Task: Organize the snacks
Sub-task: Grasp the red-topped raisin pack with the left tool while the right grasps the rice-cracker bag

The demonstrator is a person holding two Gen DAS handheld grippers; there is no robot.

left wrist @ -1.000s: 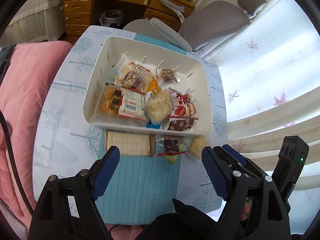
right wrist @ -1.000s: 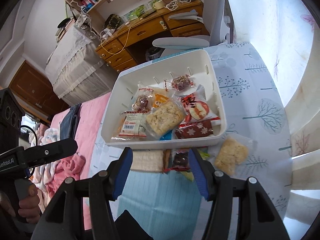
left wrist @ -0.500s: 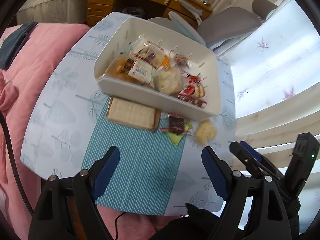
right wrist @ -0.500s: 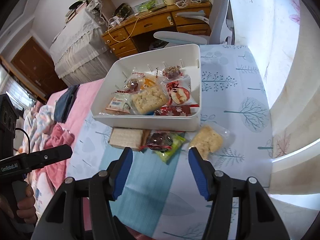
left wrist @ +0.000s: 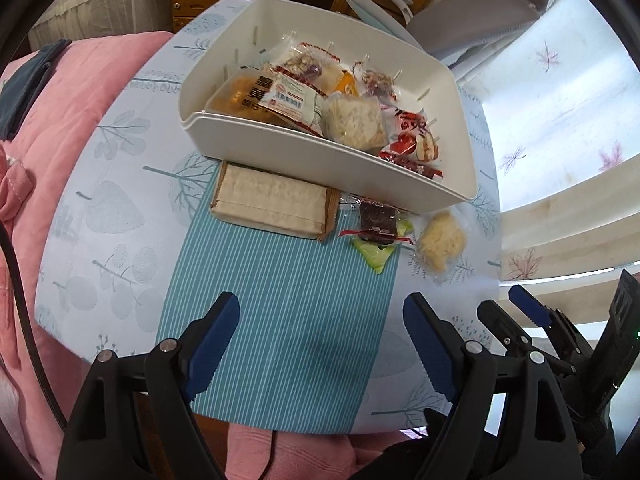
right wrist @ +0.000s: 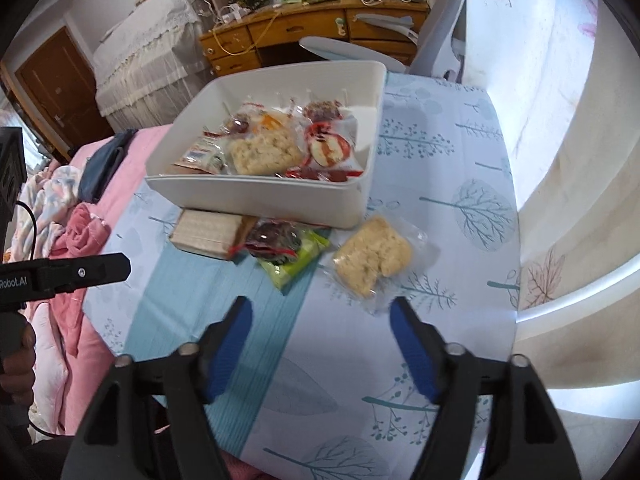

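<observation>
A white bin (left wrist: 320,160) (right wrist: 256,196) on the table holds several wrapped snacks. In front of it lie a beige cracker pack (left wrist: 272,204) (right wrist: 208,230), a dark snack with red wrapper (left wrist: 378,222) (right wrist: 276,238) on a green packet (left wrist: 376,254) (right wrist: 296,264), and a clear bag with a pale rice cake (left wrist: 442,242) (right wrist: 374,256). My left gripper (left wrist: 320,336) is open and empty above the teal runner near the front edge. My right gripper (right wrist: 320,336) is open and empty, just in front of the rice cake bag; it also shows in the left wrist view (left wrist: 516,312).
The table (left wrist: 100,208) has a leaf-print cloth with a teal striped runner (left wrist: 280,320). A pink quilt (left wrist: 48,120) lies to the left. A grey chair (right wrist: 432,40) and a wooden desk (right wrist: 312,28) stand behind the table. A curtain (right wrist: 560,160) hangs at the right.
Both grippers have drawn back from the bin toward the table's front edge and lowered. The loose snacks in front of the bin have come into full view. Both stay open.
</observation>
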